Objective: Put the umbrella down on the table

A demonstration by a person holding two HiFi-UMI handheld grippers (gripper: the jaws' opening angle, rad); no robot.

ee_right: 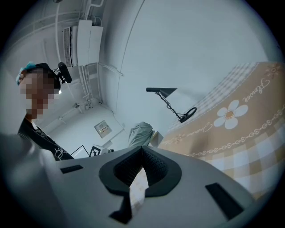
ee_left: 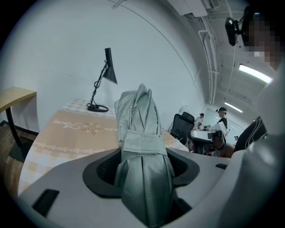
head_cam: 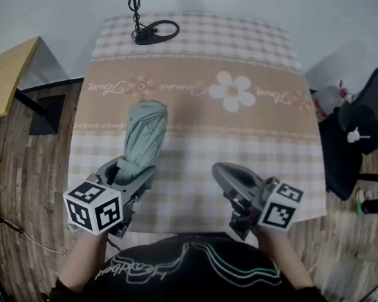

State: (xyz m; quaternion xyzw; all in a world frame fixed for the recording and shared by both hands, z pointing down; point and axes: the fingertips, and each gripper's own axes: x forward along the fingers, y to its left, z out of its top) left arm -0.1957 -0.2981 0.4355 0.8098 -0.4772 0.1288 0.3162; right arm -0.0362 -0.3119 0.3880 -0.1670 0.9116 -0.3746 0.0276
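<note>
The left tool (head_cam: 132, 170) is clamped on the folded green umbrella (head_cam: 146, 130), hiding its near end; the right tool (head_cam: 221, 171) is closed, empty, above the bench (head_cam: 260, 143).

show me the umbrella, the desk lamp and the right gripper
umbrella (head_cam: 144, 130), head view, on its folded canopy
desk lamp (ee_left: 109, 71), left gripper view, on its black shade
right gripper (head_cam: 220, 171), head view, at its closed tips
</note>
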